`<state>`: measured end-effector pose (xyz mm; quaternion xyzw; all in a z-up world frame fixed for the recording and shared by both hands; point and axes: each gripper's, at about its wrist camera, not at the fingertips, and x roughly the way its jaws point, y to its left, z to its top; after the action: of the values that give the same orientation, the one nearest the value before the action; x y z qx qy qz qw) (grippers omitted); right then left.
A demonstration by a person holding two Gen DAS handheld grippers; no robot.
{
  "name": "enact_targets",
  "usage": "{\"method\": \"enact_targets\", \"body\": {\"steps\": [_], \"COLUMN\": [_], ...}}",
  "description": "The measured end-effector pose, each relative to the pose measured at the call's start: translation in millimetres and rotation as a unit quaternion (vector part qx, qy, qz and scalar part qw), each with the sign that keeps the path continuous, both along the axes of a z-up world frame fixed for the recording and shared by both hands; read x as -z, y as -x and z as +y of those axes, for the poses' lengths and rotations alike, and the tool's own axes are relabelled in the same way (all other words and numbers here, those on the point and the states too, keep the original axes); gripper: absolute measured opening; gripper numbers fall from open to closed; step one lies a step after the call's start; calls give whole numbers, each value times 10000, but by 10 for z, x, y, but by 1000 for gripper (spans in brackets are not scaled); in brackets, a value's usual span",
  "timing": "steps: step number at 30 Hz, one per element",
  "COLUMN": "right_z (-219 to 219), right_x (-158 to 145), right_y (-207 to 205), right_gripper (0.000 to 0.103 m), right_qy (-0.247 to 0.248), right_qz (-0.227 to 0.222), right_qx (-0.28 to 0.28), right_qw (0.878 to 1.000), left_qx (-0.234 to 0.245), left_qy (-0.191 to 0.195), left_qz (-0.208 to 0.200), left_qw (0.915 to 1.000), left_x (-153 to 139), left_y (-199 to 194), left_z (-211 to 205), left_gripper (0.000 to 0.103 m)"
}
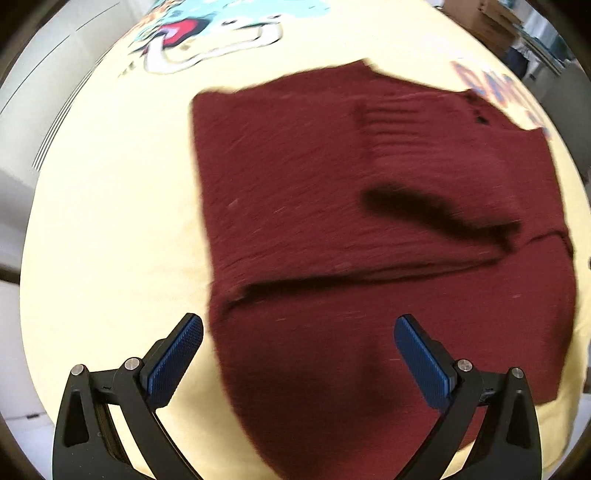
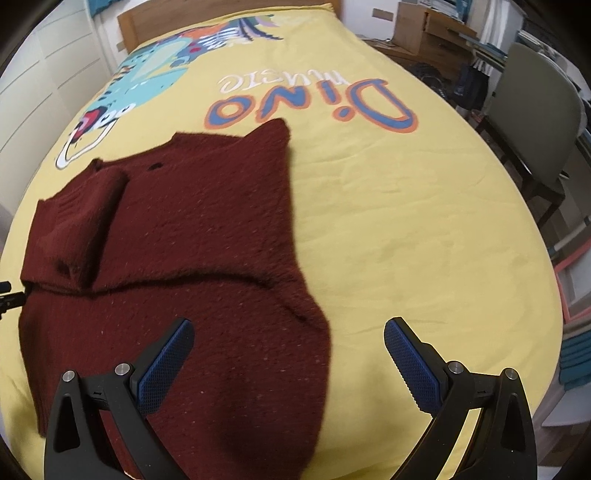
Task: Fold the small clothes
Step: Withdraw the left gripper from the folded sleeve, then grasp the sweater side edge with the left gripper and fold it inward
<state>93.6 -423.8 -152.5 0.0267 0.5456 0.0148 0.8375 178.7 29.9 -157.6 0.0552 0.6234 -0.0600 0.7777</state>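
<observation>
A dark red knitted sweater (image 1: 369, 229) lies flat on a yellow bedspread (image 1: 110, 240), with its sleeves folded in over the body. It also shows in the right wrist view (image 2: 184, 240). My left gripper (image 1: 298, 334) is open and empty, hovering over the sweater's near left edge. My right gripper (image 2: 289, 338) is open and empty, hovering over the sweater's near right edge; its left finger is above the cloth, its right finger above the bedspread (image 2: 406, 221). The left view is blurred.
The bedspread bears a dinosaur print (image 2: 147, 74) and large "Dino" lettering (image 2: 314, 99). A wooden headboard (image 2: 147, 22) stands at the far end. A grey chair (image 2: 532, 110), cardboard boxes (image 2: 424, 26) and clutter stand to the right. White cupboards (image 2: 44, 74) are on the left.
</observation>
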Motion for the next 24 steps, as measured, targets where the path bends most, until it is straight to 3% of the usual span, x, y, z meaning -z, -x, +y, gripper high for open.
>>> {"method": "enact_targets", "body": {"steps": [5, 10, 14, 15, 18, 21, 24], "right_z": [107, 191, 253, 282, 430, 652, 933], "right_x": [52, 109, 138, 128, 69, -32, -127], "right_y": [-11, 4, 8, 7, -36, -123, -237], "right_gripper": [103, 103, 103, 103, 103, 103, 103], "right_qy": [-21, 92, 166, 177, 214, 187, 170], "right_qz": [75, 186, 220, 193, 116, -12, -121], "right_qx": [-87, -206, -220, -250, -448, -683, -976], "right_qw": [9999, 9996, 9994, 9993, 9987, 9975, 9950], "left_qx": [-322, -474, -464, -419, -337, -293, -228], "left_qy": [157, 223, 453, 503, 665, 738, 811], "left_qz": [107, -108, -33, -53, -77, -66, -34], "left_qw": [9993, 9986, 9979, 9978, 9972, 9968, 9964], "left_x": [269, 354, 403, 390, 354, 339, 313], "left_y": [-80, -200, -279, -291, -304, -310, -342], "left_z": [185, 225, 222, 213, 227, 236, 223], "left_gripper": [102, 98, 72, 59, 35, 22, 16]}}
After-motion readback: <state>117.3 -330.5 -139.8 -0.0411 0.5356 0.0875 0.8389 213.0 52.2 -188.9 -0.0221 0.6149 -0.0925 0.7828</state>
